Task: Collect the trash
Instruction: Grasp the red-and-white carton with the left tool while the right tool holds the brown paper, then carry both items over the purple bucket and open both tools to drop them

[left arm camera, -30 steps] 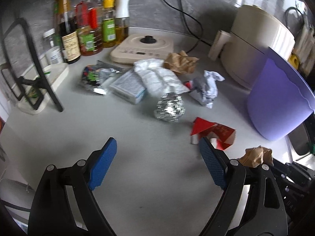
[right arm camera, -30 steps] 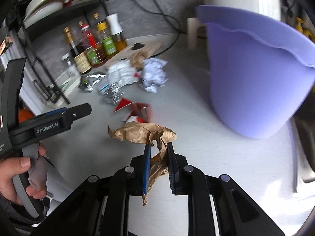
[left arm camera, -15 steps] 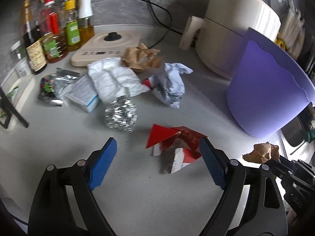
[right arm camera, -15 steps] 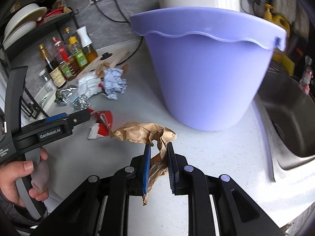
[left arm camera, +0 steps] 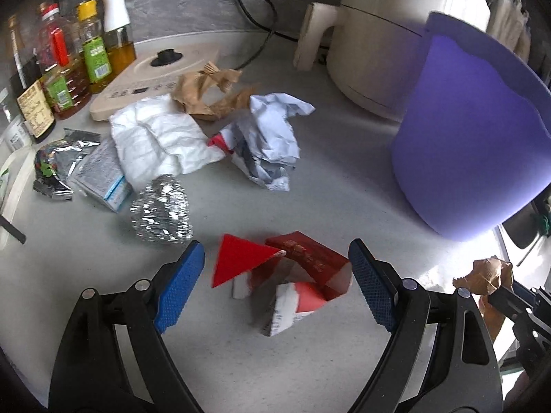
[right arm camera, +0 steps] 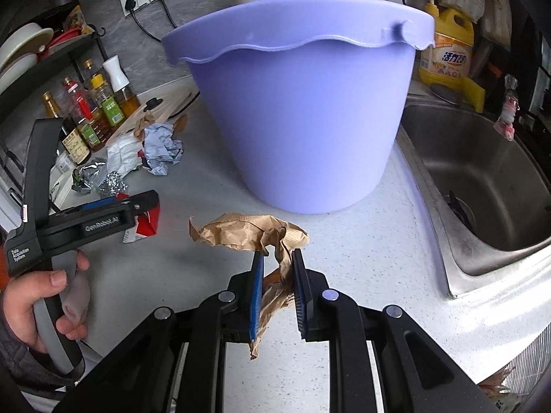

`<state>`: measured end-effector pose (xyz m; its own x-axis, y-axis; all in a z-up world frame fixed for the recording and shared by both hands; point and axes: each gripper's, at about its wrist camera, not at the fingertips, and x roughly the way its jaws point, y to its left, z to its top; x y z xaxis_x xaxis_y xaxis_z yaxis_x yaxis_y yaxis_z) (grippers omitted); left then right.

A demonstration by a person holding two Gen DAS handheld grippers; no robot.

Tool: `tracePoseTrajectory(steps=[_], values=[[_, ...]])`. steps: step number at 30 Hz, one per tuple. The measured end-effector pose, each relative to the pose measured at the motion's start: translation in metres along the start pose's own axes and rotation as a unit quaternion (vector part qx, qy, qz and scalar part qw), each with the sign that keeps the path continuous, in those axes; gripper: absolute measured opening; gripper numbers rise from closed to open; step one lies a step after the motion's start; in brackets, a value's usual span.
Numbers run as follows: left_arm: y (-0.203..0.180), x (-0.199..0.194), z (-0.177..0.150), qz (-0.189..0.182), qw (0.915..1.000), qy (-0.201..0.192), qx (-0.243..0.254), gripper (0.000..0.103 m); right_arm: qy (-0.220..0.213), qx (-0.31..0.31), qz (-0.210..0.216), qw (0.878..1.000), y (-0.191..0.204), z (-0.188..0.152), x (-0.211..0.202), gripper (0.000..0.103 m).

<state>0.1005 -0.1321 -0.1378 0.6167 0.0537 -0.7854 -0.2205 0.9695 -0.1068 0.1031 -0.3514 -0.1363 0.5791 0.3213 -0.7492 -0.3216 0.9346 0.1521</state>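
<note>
**Two scraps in play, one clamped and one still loose on the counter**

Left wrist view. Both jaws of the left gripper point(left arm camera: 275, 289) stood wide apart with nothing pressed between them. The torn red carton point(left arm camera: 292, 275) lay flat on the counter point(left arm camera: 310, 371) directly between the two blue pads, touching neither. It looked light and stiff-creased, likely to slide on the smooth top instead of lifting, so a pinch across its folded red body, not the loose triangular flap, seemed the safer hold. Beyond it, toward the back edge of the counter, sat the foil ball point(left arm camera: 162, 213), a white plastic bag point(left arm camera: 158, 141), crumpled pale paper point(left arm camera: 268, 144) and a brown paper wad point(left arm camera: 210, 93), all well apart from the pads. The purple bucket point(left arm camera: 471, 144) stood at the counter's right side.

Right wrist view. One crumpled brown paper scrap point(right arm camera: 251, 234) was nipped between the nearly closed jaws of the right gripper point(right arm camera: 279, 292), most of it flaring above the pads and a tail hanging below. It appeared feather-light, soft and easily torn. The scrap hung over the counter's front part, short of the purple bucket's wall and below its rim, with the sink point(right arm camera: 482, 186) off to the right. A hand point(right arm camera: 34, 296) held the left gripper's handle near the counter's left edge.
</note>
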Motion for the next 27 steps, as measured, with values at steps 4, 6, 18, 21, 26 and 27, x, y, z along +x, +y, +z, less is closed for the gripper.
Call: tracePoseTrajectory(steps=[4, 6, 18, 21, 26, 27], values=[[0.010, -0.022, 0.002, 0.000, 0.9988, -0.044, -0.020, 0.084, 0.001, 0.002, 0.003, 1.000, 0.003, 0.001, 0.004, 0.017], [0.014, -0.025, 0.002, 0.006, 0.9982, -0.053, -0.026, 0.077, 0.002, 0.000, 0.006, 1.000, 0.005, 0.001, 0.006, 0.017], [0.025, 0.010, -0.002, 0.018, 0.9991, -0.001, -0.039, 0.050, 0.009, -0.010, 0.005, 1.000, 0.004, 0.000, 0.009, 0.017], [0.027, 0.013, -0.001, 0.012, 0.9988, 0.005, -0.046, 0.033, 0.006, -0.009, 0.005, 1.000, 0.004, 0.002, 0.007, 0.017], [0.031, -0.001, 0.003, 0.011, 0.9986, -0.012, -0.050, 0.032, -0.005, -0.015, 0.016, 1.000, 0.011, 0.005, 0.004, 0.017], [0.032, -0.006, 0.004, 0.013, 0.9985, -0.017, -0.051, 0.032, -0.008, -0.017, 0.020, 1.000, 0.013, 0.007, 0.004, 0.017]])
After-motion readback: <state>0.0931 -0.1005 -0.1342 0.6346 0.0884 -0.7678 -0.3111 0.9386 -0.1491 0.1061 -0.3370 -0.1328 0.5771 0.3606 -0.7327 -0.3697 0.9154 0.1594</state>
